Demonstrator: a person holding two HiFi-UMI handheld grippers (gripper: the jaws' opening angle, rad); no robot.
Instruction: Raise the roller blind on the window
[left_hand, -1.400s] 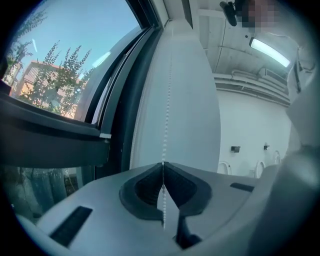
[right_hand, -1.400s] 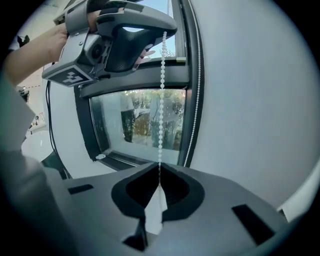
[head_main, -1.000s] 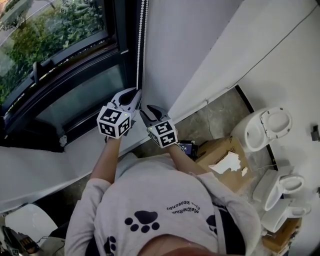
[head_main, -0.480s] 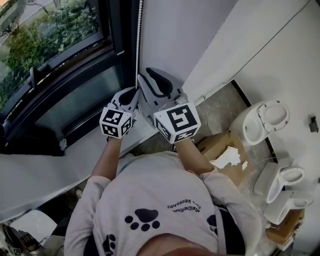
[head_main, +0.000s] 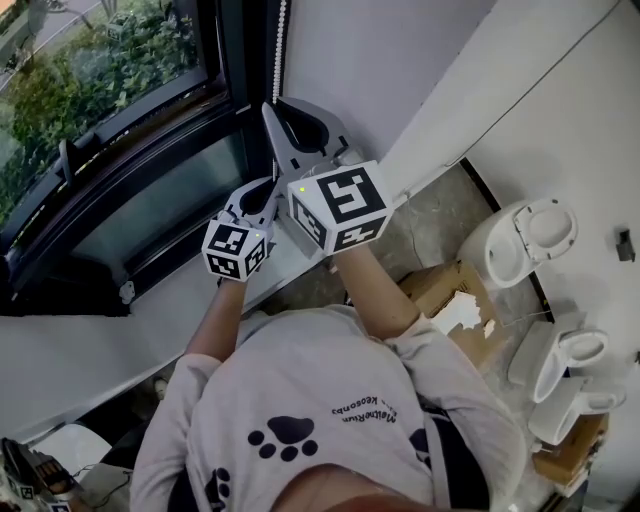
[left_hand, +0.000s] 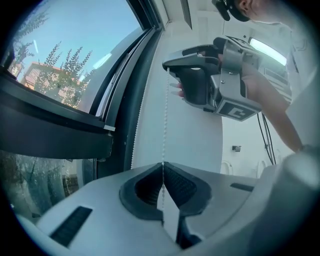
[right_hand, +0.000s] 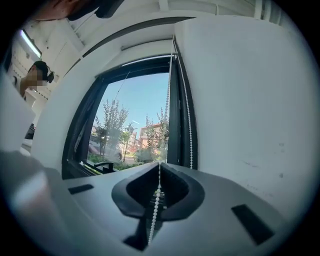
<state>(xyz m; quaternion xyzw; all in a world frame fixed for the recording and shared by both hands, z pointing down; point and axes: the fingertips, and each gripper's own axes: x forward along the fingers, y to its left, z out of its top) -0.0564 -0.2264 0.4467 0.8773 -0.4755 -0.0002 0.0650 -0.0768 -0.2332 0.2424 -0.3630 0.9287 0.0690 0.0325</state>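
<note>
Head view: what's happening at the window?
A person stands at the dark-framed window with a two-jaw gripper in each hand, working the white beaded pull chain that hangs beside it. The left gripper is shut on the chain lower down. The right gripper sits higher on the same strand. Its jaws have just been closing and now pinch the chain too. The blind is not clearly in view, so I cannot tell how far up it is.

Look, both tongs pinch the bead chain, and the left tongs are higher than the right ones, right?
No. Both do pinch the bead chain, but the right tongs, just closed on it, are the higher ones; the left gripper view shows them above the left tongs.
</note>
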